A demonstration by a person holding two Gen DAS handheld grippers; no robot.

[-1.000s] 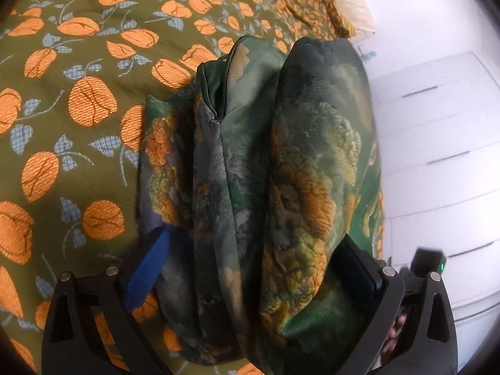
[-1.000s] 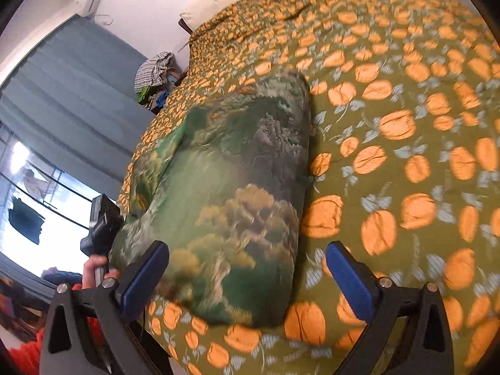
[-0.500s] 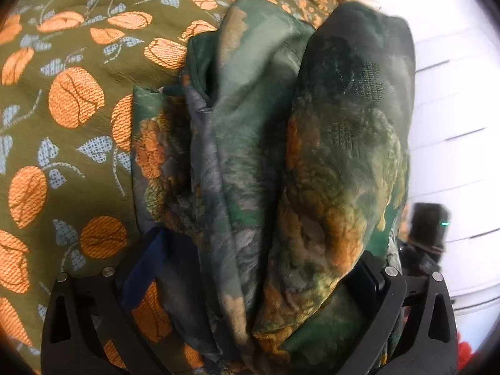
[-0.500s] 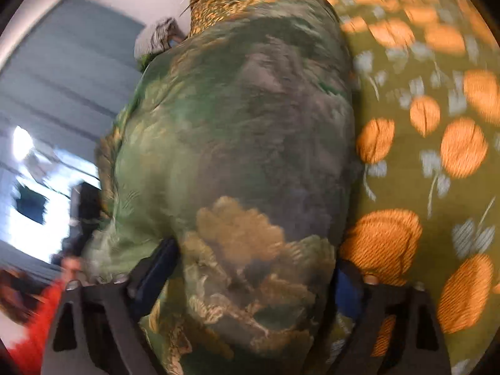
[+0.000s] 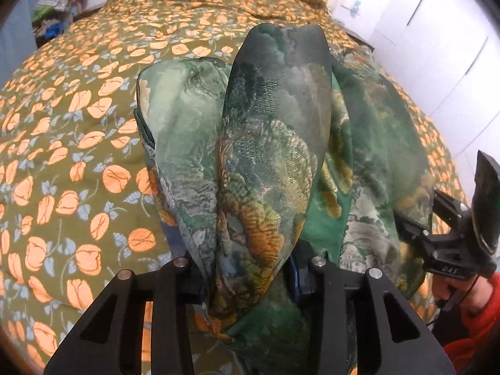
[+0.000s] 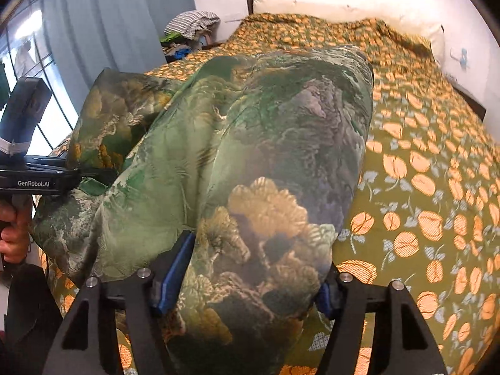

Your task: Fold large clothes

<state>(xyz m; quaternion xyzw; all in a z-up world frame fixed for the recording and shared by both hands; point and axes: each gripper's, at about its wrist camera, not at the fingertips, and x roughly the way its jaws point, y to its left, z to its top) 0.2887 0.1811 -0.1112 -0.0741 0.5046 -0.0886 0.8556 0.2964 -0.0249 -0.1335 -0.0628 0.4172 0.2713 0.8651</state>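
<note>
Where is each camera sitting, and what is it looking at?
Left wrist view: sits on the left gripper, looking down its fingers at the bunched green garment it has just closed on; the right gripper and a red sleeve show at the right edge.
Right wrist view: sits on the right gripper, its jaws also just closed on the garment; the left gripper and a hand show at the left.
Both share the garment, the flowered bedspread and the clothes pile.

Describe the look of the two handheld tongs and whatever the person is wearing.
Both tongs, left and right, have black angular frames with cut-outs, silver screws and blue pads. The left one's side reads "GenRobot.AI" in white. A red sleeve shows.
</note>
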